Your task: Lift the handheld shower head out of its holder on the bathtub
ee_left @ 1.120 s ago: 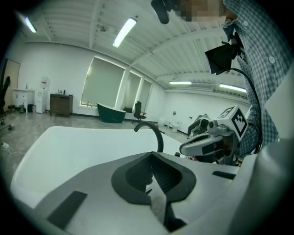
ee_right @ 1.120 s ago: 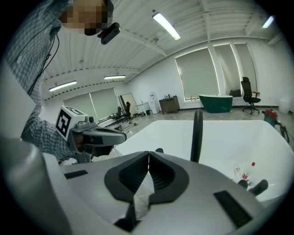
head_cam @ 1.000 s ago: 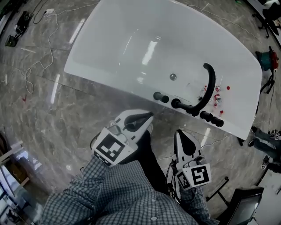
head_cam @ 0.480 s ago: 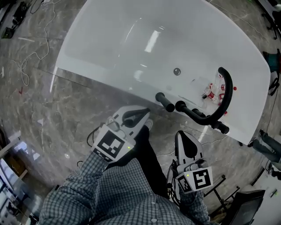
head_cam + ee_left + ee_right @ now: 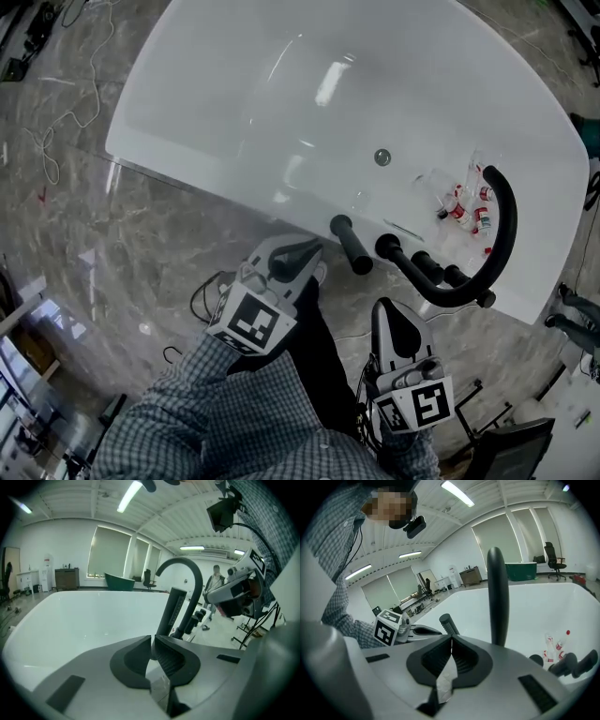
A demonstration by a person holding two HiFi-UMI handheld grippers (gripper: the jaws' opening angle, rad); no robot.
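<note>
The handheld shower head (image 5: pixel 352 246) stands in its holder on the bathtub's near rim (image 5: pixel 234 192), left of the curved black spout (image 5: pixel 502 234). Nearest, the left gripper (image 5: pixel 305 251) and right gripper (image 5: pixel 394 314) hang over bare floor short of that rim, jaws together and empty. Farther right, small bottles (image 5: pixel 469 211) lie in the basin.

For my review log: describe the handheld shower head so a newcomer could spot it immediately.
Find the white bathtub; black fittings line its near rim. The handheld shower head is the leftmost: a straight slanted stick, unlike the arched spout and stubby knobs beside it.
</note>
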